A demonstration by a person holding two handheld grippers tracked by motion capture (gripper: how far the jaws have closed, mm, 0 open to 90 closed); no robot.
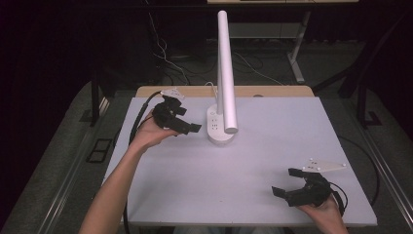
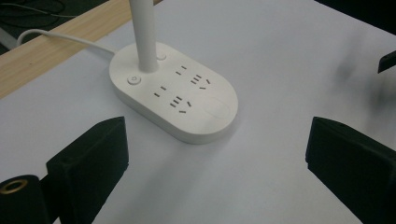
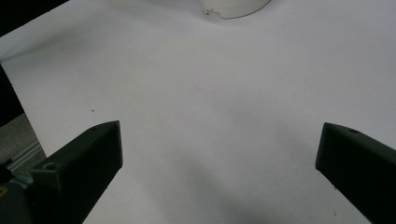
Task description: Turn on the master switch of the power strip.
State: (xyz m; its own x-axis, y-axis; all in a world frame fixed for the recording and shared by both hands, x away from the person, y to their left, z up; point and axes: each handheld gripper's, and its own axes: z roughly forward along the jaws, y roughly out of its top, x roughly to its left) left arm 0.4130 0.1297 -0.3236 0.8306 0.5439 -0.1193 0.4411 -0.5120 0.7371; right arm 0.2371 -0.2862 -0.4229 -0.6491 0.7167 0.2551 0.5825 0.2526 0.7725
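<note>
My left tool (image 1: 187,121) is up at about ten o'clock on the bench (image 1: 272,146), jaws spread wide with nothing between them, pointing toward the lamp (image 1: 221,127). The lamp sits just past bench centre toward twelve o'clock, its white oval base flat on the surface and the tall white stem rising from the far end of the base, leaning slightly toward me at the top. In my left gripper view the lamp (image 2: 175,95) lies straight ahead between and beyond my jaws, near but not touching. I can read the base clearly: a round button (image 2: 134,80) beside the stem, two groups of socket slots across the top, and a white cord (image 2: 65,38) trailing off at ten o'clock toward the wooden edge (image 2: 46,56) of the bench.

My right tool (image 1: 292,183) is down at four o'clock, well apart from the lamp, also spread wide and holding nothing, jaws aimed toward nine o'clock. In my right gripper view there's bare white bench (image 3: 201,116) between the jaws, and the edge of the lamp base (image 3: 233,8) peeks in at twelve o'clock.
</note>
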